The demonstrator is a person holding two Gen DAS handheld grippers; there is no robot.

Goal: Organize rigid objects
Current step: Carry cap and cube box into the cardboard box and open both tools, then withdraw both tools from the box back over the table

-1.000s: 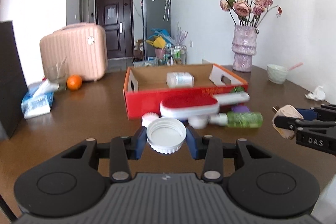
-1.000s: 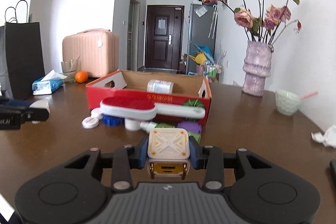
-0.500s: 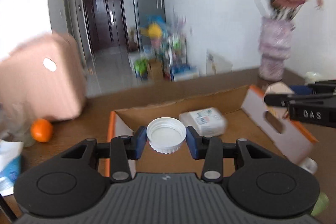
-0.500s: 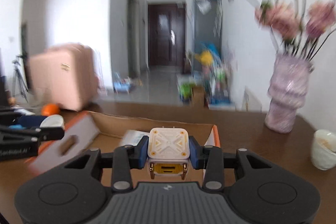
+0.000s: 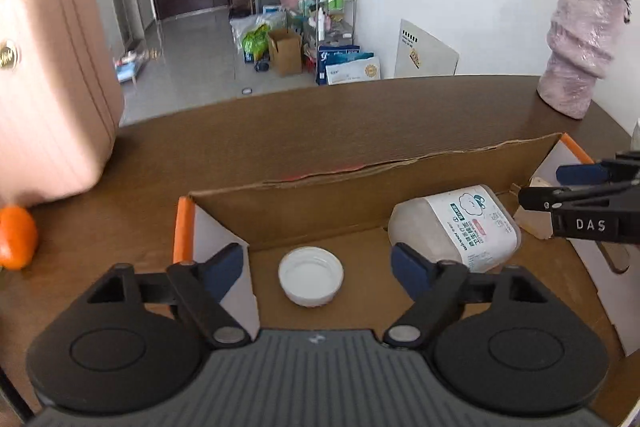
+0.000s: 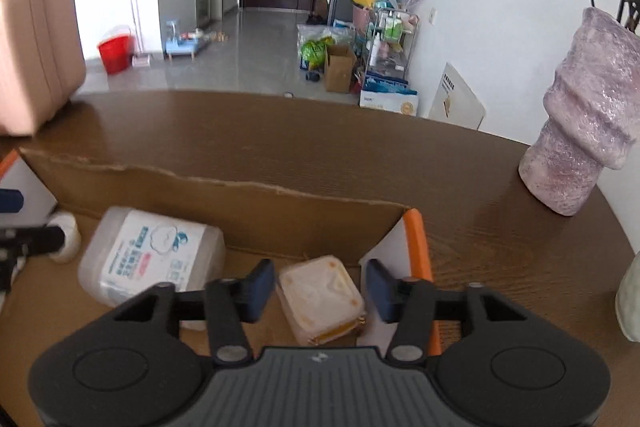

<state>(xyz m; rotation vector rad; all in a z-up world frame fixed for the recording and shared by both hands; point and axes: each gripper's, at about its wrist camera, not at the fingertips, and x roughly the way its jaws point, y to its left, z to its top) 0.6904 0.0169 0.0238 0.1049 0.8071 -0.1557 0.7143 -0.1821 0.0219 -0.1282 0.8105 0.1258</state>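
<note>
Both grippers hang over an open cardboard box (image 5: 320,183) with orange edges. My left gripper (image 5: 318,265) is open; a white bottle cap (image 5: 311,275) lies on the box floor between its fingers, free of them. My right gripper (image 6: 320,287) is open above a white and orange plug adapter (image 6: 320,297) lying in the box's right corner (image 6: 416,227). A clear plastic jar with a white label (image 5: 456,227) lies on its side in the box; it also shows in the right wrist view (image 6: 152,255). The right gripper shows at the right of the left wrist view (image 5: 580,199).
The box stands on a brown wooden table (image 5: 320,131). A purple vase (image 6: 580,131) stands at the right. A pink suitcase (image 5: 48,91) and an orange (image 5: 16,237) are at the left. A pale bowl (image 6: 630,303) sits at the right edge.
Both grippers moved forward over the box and opened. The left let go of the white cap and the right let go of the plug adapter; both now lie in the box.
</note>
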